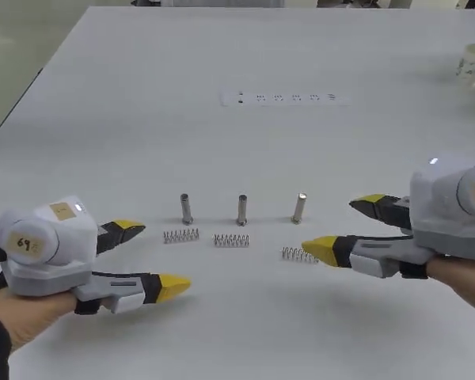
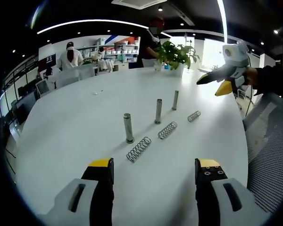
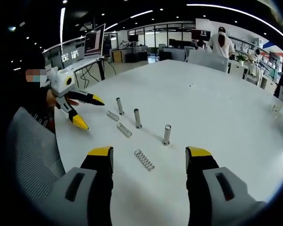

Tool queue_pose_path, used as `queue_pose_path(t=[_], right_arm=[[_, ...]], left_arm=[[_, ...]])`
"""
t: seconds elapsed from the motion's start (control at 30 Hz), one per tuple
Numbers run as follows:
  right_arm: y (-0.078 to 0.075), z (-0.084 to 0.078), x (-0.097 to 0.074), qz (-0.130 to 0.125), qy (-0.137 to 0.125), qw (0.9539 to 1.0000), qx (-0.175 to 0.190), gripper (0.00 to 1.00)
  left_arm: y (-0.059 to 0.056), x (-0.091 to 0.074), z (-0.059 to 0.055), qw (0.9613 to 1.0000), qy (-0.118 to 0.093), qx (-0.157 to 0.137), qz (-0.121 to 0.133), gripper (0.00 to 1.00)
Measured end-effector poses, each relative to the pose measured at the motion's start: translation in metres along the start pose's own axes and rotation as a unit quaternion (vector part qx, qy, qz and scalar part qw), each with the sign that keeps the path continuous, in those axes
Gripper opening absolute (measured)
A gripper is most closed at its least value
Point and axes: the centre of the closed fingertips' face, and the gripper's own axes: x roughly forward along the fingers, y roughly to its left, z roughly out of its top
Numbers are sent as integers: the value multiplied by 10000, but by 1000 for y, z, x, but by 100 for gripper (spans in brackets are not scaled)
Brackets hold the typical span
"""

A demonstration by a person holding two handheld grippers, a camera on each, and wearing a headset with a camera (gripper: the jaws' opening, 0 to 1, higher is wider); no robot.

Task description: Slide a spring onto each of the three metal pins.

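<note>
Left tongs (image 1: 152, 256) and right tongs (image 1: 340, 226) are hovering wide open and empty, so you're probably starting by pinching the rightmost spring (image 1: 298, 254).

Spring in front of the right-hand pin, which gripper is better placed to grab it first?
Right. The right gripper is open with one jaw tip beside that spring; the left gripper is much farther from it.
</note>
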Motion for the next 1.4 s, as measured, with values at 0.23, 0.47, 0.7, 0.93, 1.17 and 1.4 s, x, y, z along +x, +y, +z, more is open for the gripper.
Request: queue_pose_path(t=[0.23,0.47,0.7,0.93,1.17,1.4], right_arm=[[4,-9,-18,-73,-42,9997,210,64],[2,-12,-20,-140,-58,9994,306,65],[4,-14,-18,-144,-53,9993,354,65],[4,-14,-17,-149,-58,9991,386,65],[4,-14,-16,-153,-70,9991,390,65],[3,-14,-16,-168,-75,9990,402,64]], left_arm=[[7,6,0,10000,15,86,-31,65],[16,14,1,10000,1,76,-46,60],[19,18,2,9996,-7,267,-117,50],[25,23,2,9986,39,509,-155,35],[25,27,1,9979,84,597,-233,24],[26,30,-2,9977,150,598,-280,18]])
